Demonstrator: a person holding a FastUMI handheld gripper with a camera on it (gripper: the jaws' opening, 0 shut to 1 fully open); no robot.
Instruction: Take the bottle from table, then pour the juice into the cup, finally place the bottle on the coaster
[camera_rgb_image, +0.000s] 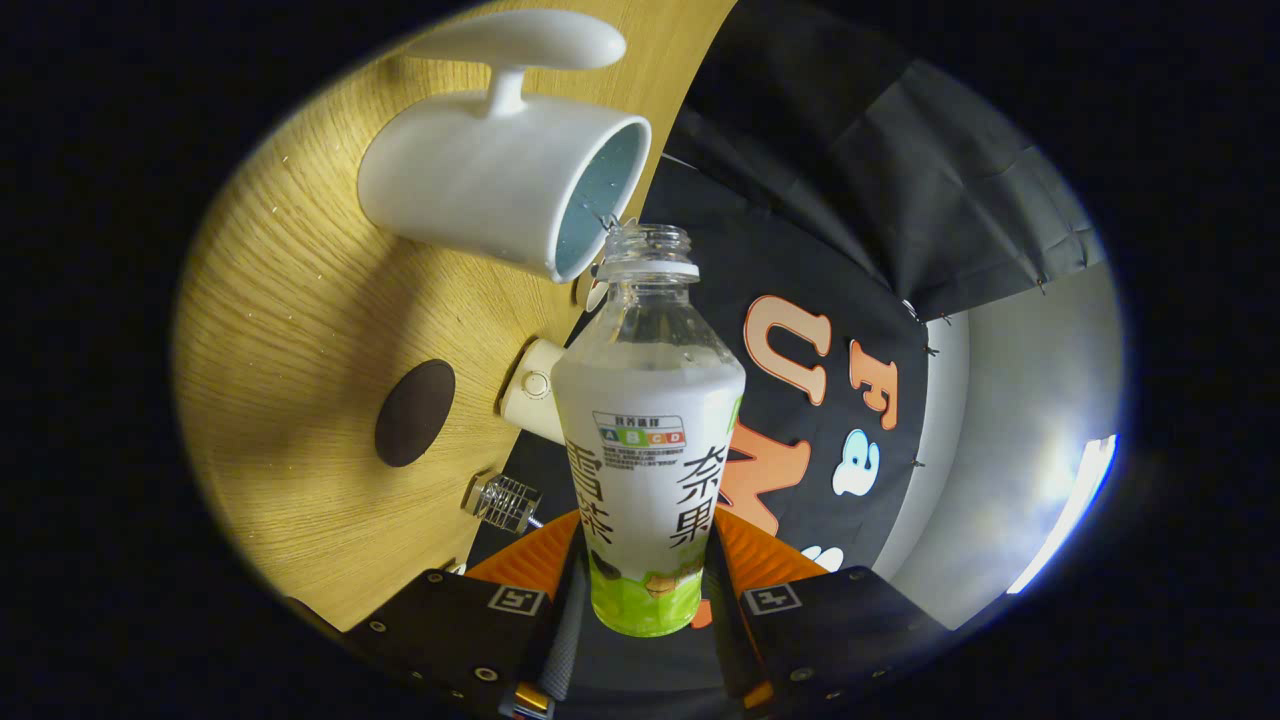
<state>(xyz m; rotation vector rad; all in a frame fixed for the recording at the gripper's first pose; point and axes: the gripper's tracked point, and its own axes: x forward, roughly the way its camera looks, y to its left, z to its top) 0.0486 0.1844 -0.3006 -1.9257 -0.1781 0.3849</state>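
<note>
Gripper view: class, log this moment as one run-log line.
stage: pouring | gripper: shut on bottle | bottle: uncapped, tilted, mouth at cup rim | coaster: bare, on table

Clear glossy plastic bottle (647, 420) with a smooth printed sleeve; white glazed ceramic cup (500, 180); pale matt wood-grain bench (290, 330); dark matt round coaster (414, 412).

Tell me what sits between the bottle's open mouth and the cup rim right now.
Nothing: in the gripper view the bottle, clamped in the tongs, has its uncapped mouth right at the cup rim, no gap showing.
</note>
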